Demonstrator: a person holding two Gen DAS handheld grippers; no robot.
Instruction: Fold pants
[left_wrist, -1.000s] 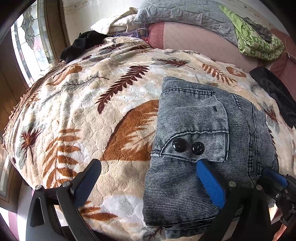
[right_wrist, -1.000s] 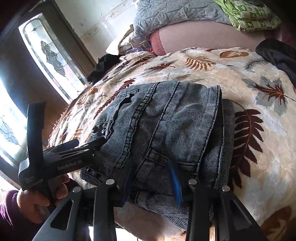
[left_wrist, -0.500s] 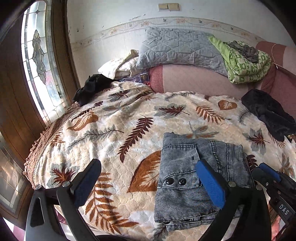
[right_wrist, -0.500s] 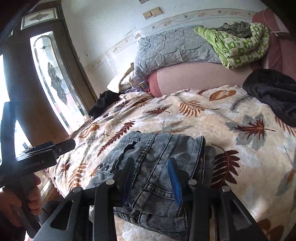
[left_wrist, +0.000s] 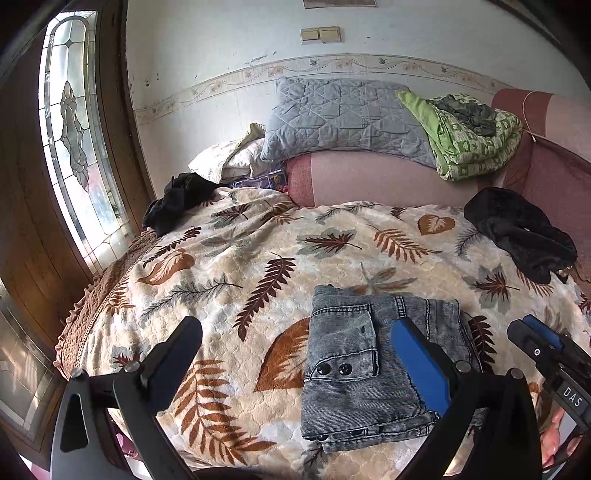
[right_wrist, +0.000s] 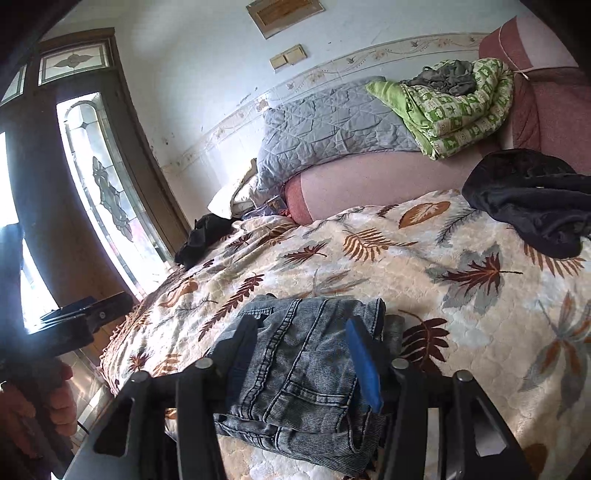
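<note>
Folded grey-blue jeans (left_wrist: 354, 373) lie in a compact rectangle on the leaf-patterned blanket (left_wrist: 236, 266), near the bed's front edge. My left gripper (left_wrist: 295, 354) hovers above and in front of them, open wide with nothing between its fingers. In the right wrist view the jeans (right_wrist: 306, 354) show between and beneath the fingers of my right gripper (right_wrist: 303, 350). Its jaws are opening and the pads do not press on the denim. The right gripper (left_wrist: 543, 347) also shows at the left wrist view's right edge, and the left gripper (right_wrist: 85, 317), held by a hand (right_wrist: 55, 398), at the right wrist view's left edge.
A black garment (left_wrist: 517, 236) lies at the blanket's far right and another (left_wrist: 177, 199) at the far left. A grey quilted pillow (left_wrist: 343, 118) and a green blanket (left_wrist: 469, 136) rest on the pink headboard (left_wrist: 369, 177). A glazed wooden door (left_wrist: 70, 147) stands left.
Both grippers have risen and drawn back from the jeans, and both views now take in the wall. The right gripper's fingers stand wider apart. The jeans stay folded on the blanket.
</note>
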